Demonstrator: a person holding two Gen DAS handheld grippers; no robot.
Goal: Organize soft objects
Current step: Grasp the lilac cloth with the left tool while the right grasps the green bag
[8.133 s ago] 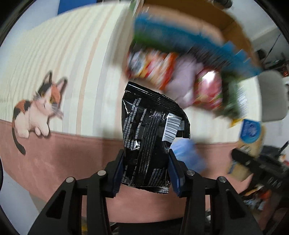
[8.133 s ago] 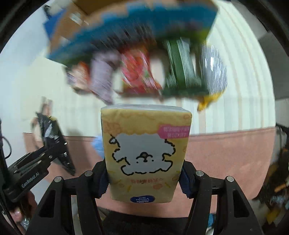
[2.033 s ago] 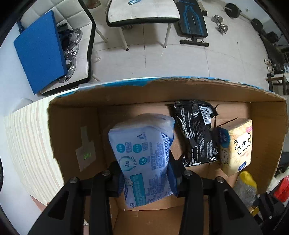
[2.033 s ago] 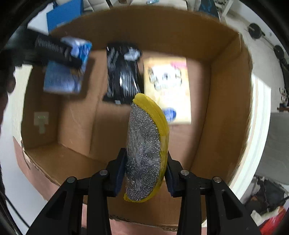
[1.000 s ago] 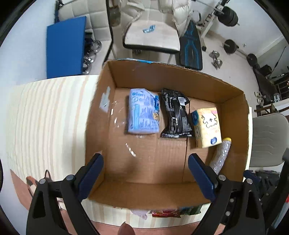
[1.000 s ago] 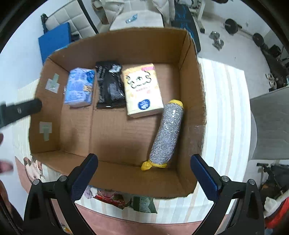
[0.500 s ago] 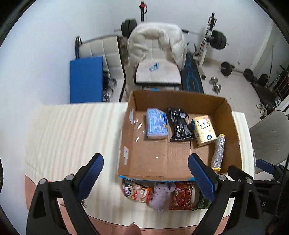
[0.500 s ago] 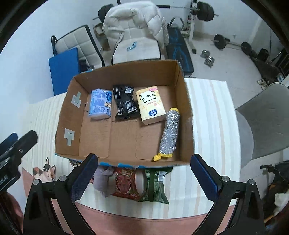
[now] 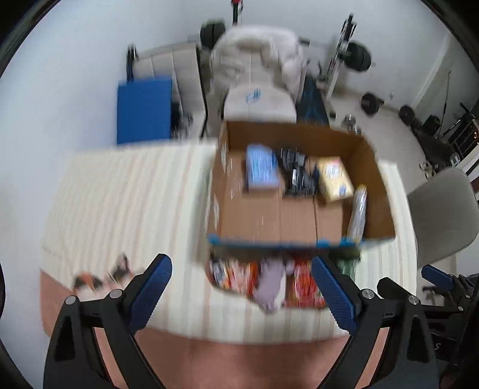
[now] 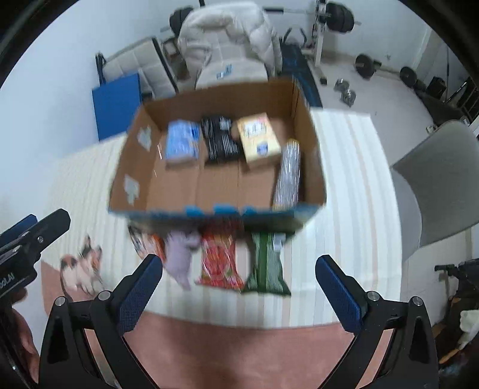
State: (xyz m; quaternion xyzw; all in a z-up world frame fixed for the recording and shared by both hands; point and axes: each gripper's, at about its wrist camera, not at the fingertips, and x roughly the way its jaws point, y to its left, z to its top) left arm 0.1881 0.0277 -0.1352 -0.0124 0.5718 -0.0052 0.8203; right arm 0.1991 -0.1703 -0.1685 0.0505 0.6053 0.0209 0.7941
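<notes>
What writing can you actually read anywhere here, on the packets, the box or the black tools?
"ooLAI", cut off at the picture's edge: on the left gripper, seen from the right wrist camera.
Print on the blue pack, black packet, yellow tissue pack, red snack bag and green snack bag: too blurred to read.
Cardboard box: no readable text.

A room in a home, used as a gym. Barbell plates (image 10: 365, 64) and dumbbells (image 10: 345, 88) lie on the pale floor, a weight rack (image 10: 324, 18) stands by the white wall, with a bench (image 10: 295, 70) beside it. A puffy coat (image 10: 227, 33) hangs over a chair, and a striped cloth (image 10: 356, 179) with a cat print (image 10: 79, 266) covers the worktop.
</notes>
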